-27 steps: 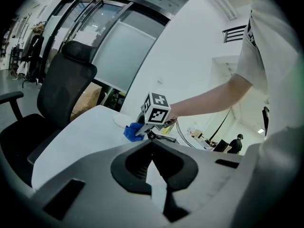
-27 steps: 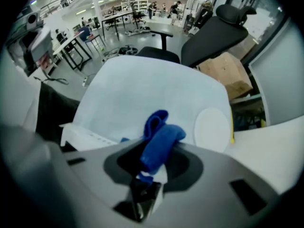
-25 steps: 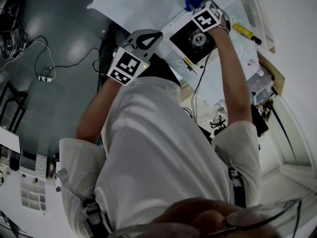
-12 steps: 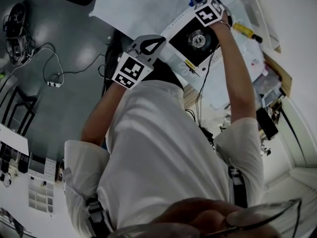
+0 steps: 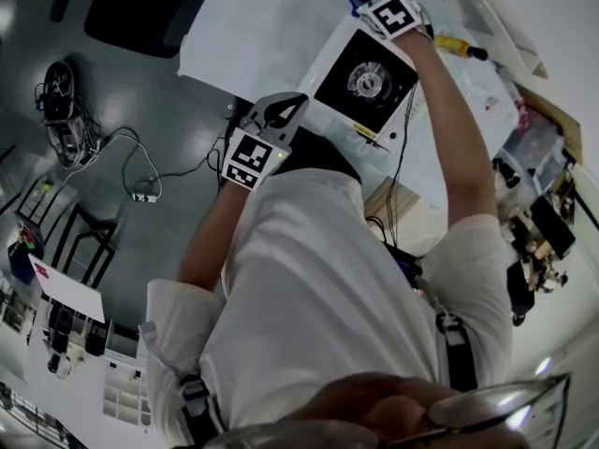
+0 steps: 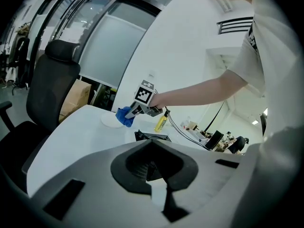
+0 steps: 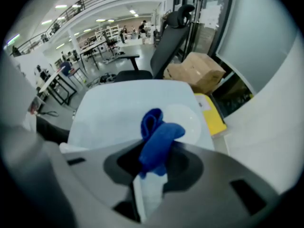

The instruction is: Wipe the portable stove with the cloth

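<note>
The desk point(image 5: 253, 36) carries the stove point(image 5: 365, 78), rigid and probably heavy enough to stay put under rubbing. The left gripper point(image 6: 159, 194) is closed on nothing, near the stove's near side. The right gripper point(image 7: 151, 175) pinches the cloth point(image 7: 159, 137), soft, light and bunched by its middle, at the stove's far corner.

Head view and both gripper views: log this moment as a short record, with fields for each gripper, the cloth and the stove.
portable stove: on the white table, black top up
blue cloth: bunched in the right gripper; contact with the portable stove cannot be told
right gripper: shut on the blue cloth, at the portable stove's far edge
left gripper: shut, empty, by the white table's near edge
</note>
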Motion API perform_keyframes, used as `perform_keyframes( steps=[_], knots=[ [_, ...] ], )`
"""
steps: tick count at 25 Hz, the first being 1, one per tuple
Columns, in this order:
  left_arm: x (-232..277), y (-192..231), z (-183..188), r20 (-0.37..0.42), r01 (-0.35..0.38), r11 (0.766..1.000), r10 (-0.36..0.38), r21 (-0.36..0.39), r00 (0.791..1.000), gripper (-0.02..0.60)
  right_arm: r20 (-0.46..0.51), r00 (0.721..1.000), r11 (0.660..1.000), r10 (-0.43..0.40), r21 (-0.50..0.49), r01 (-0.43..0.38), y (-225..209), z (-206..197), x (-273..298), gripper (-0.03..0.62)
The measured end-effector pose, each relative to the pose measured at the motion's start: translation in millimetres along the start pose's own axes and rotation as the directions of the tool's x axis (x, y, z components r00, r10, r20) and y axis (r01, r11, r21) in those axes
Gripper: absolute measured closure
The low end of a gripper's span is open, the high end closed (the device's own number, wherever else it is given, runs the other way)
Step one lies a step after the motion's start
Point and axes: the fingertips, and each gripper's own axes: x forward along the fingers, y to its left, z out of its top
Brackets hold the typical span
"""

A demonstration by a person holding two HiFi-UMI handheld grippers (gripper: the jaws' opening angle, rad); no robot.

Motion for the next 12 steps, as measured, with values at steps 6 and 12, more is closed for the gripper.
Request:
perform_keyframes(
  steps=[6, 12],
  knots=[
    [7.2, -13.5, -1.0, -0.026, 0.006, 1.0, -0.006, 0.0, 1.0, 0.549, -0.001, 0.998, 0.995, 0.059, 0.08, -0.059, 2.7, -15.9, 11.7, 0.48],
    [18.4, -31.0, 1.4, -0.04, 0.026, 1.0, -0.025, 0.016, 0.999, 0.549, -0.023, 0.991, 0.98, 0.135, 0.148, -0.13, 13.5, -37.0, 20.7, 0.48]
  ],
)
